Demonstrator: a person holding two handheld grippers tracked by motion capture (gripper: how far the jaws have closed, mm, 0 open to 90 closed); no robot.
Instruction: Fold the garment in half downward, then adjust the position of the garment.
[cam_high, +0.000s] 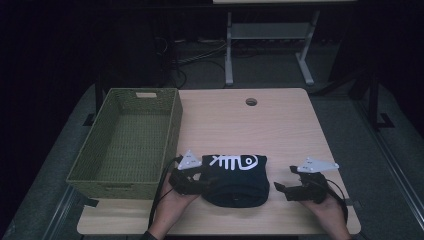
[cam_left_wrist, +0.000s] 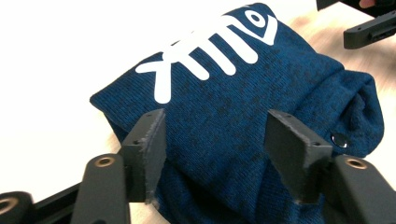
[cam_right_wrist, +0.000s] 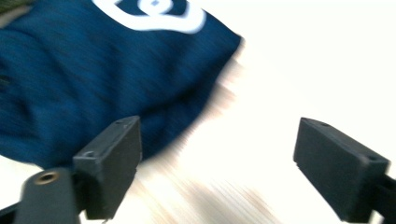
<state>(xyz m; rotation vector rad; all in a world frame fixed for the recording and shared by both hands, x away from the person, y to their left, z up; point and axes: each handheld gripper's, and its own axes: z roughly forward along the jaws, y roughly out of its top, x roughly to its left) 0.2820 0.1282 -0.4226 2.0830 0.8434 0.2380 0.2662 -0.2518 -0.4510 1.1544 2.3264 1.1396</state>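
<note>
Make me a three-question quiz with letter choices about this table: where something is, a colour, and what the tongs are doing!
1. Where is the wicker basket compared with the folded garment?
A. on its left in the high view
B. on its right
C. on top of it

2. What colour is the fish-skeleton print?
A. red
B. white
C. yellow

3. What are the right tongs doing?
A. squeezing the garment
B. holding the basket
C. open, nothing between them

Answers: 1 A, the basket fills the table's left side. 2 B, the bones and eye are white on dark blue. 3 C, bare table shows between the jaws.
</note>
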